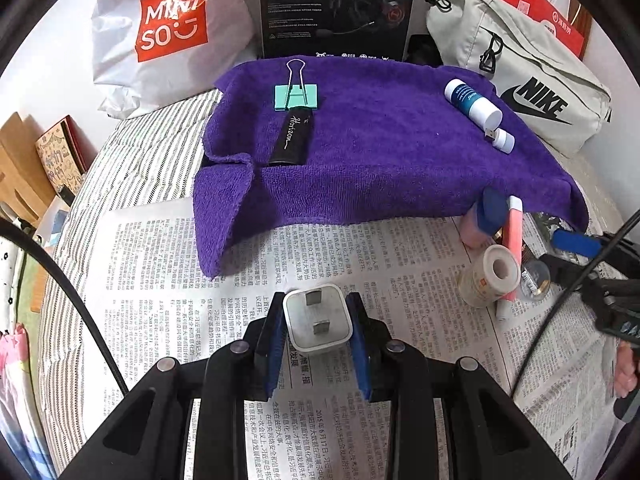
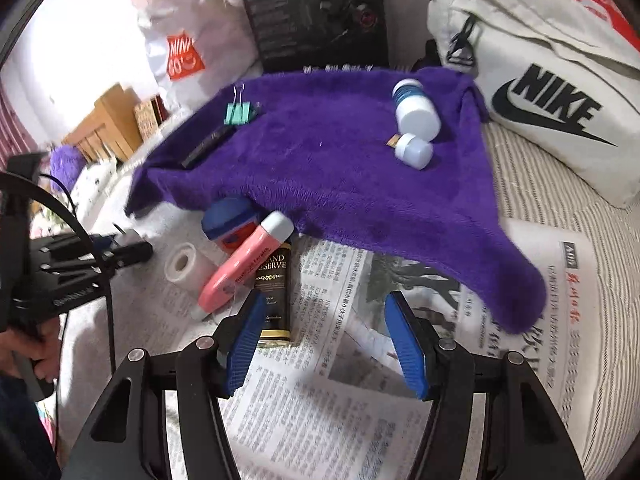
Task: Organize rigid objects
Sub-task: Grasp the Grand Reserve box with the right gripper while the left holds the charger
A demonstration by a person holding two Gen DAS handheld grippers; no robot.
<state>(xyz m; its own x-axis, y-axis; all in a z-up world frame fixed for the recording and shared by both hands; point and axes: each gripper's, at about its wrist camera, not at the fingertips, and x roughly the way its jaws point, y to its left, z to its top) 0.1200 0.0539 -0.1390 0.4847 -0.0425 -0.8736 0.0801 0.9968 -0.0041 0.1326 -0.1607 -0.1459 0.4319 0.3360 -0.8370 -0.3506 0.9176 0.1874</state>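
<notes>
1. Two hand-held grippers are in view above a newspaper (image 1: 168,280) spread over striped bedding.
2. Left gripper (image 1: 318,322): the jaws are closed on a white plug adapter (image 1: 318,320), one blue pad against each side of it, with its two metal prongs facing up toward the camera. The adapter sits between the fingertips, above the newspaper and just in front of the purple towel (image 1: 380,152).
3. Right gripper (image 2: 325,330): the jaws stand wide apart and hold nothing. Only newspaper shows between the pads.
4. A black bottle (image 2: 273,300) with gold lettering lies on the newspaper just beside the right gripper's left finger (image 2: 244,344), partly hidden behind it; whether they touch cannot be told.
5. A pink tube (image 2: 240,268) lies tilted just left of the black bottle, next to a tape roll (image 2: 184,266) and a blue-lidded jar (image 2: 228,222) at the towel's edge.
6. On top of the towel, left part: a green binder clip (image 1: 296,96) with a black rectangular item (image 1: 292,136) directly in front of it.
7. On top of the towel, right part: a blue and white bottle (image 1: 472,102) lying on its side, with a small white USB stick (image 1: 502,138) just in front of it.
8. Behind the towel: a white shopping bag (image 1: 160,32), a black box (image 1: 336,4) and a grey Nike bag (image 1: 532,80).
</notes>
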